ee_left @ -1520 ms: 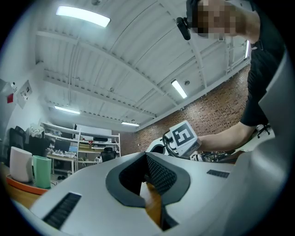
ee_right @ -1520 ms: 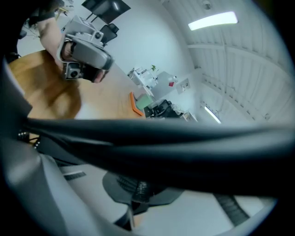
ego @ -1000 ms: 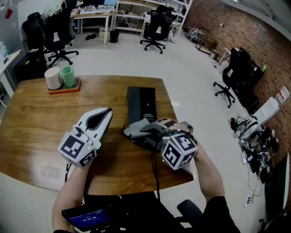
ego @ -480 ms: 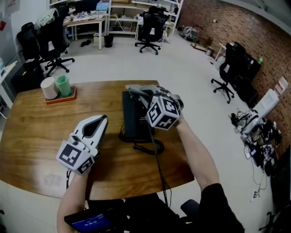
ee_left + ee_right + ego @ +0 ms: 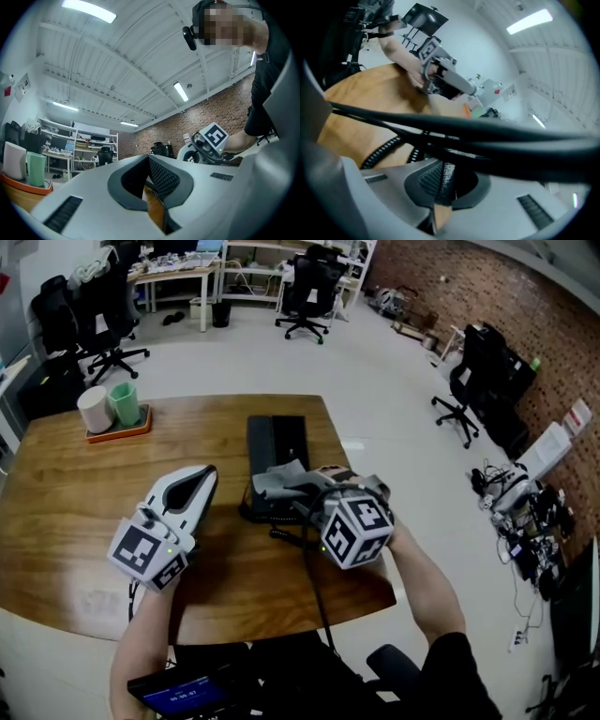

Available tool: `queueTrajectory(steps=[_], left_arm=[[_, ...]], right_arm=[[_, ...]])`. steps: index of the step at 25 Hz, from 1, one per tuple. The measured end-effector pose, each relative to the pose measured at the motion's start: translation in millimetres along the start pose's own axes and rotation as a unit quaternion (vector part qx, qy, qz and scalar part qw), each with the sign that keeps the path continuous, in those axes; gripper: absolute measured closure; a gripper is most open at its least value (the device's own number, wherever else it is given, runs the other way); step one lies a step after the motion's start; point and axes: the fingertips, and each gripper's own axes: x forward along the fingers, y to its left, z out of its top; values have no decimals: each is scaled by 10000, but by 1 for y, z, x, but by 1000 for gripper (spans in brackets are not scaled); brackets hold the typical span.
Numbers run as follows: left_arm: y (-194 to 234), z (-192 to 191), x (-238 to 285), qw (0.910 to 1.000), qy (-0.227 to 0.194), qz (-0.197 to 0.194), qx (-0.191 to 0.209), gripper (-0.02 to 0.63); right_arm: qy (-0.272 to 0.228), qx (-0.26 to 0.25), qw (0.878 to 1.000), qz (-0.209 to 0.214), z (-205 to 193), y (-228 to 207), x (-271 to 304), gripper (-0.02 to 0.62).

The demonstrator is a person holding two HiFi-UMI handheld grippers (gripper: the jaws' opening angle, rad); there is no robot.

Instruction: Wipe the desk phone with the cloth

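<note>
On the wooden desk (image 5: 75,484), the right gripper (image 5: 298,491) has its jaws clamped on a grey cloth (image 5: 279,480) atop the black desk phone's (image 5: 277,439) near end; the left gripper (image 5: 200,476), jaws closed and empty, lies left of it.

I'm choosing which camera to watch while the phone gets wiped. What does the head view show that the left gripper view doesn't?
Only the head view: the black desk phone, the grey cloth lying on it at the right gripper's tongs, and the coiled cord at the phone's near end. Only the left gripper view: the left gripper's tongs, closed together with nothing between them, plus ceiling lights. Both: the right gripper with its marker cube, and the white cup and green cup on their tray.
</note>
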Motion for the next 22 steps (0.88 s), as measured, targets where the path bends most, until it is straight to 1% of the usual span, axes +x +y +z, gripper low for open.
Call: queueTrajectory(steps=[4,5,6,7,8,9,10,11,12,13,14,15,17,20,22], left_arm=[[0,-1,-1,10000,12,-11,2,611],[0,-1,0,10000,13,-13,-3,611],[0,-1,0,10000,13,-16,-5,611],[-1,-1,0,10000,14,-22,-3,611],[-1,-1,1,10000,14,-27,-1,611],[-1,-1,1,10000,13,-30,-1,611],[0,-1,1,10000,11,-28,-10,611],[0,-1,0,10000,7,-22,-30,611],[1,-2,0,10000,3,-14,-57,611],[1,-2,0,10000,0,-8,-86,611],[2,-3,-1,9999,-4,-3,-111,611],[2,-3,-1,9999,-8,0,-131,611],[0,-3,-2,9999,-16,7,-152,611],[-2,-1,-1,9999,-22,8,-152,611],[-2,1,0,9999,-25,-8,-137,611]], right_arm=[[10,-296,9968,739,2,46,-18,572],[-12,-309,9959,855,1,50,-22,572],[-85,-253,9961,846,1,47,-25,572],[-191,-115,9974,687,1,34,-28,572],[-284,99,9988,376,0,14,-29,572],[-323,364,9988,-56,-5,-12,-29,572],[-301,646,9960,-544,-13,-41,-28,572],[-249,911,9904,-1008,-22,-68,-26,572],[-203,1132,9836,-1388,-32,-93,-24,572],[-170,1294,9775,-1654,-39,-113,-21,572],[-140,1383,9735,-1813,-44,-128,-15,572],[-99,1397,9720,-1884,-47,-138,-8,572],[30,1301,9744,-1835,-51,-146,9,572],[254,1191,9793,-1617,-59,-136,29,572],[302,1131,9809,-1556,-59,-130,27,572]])
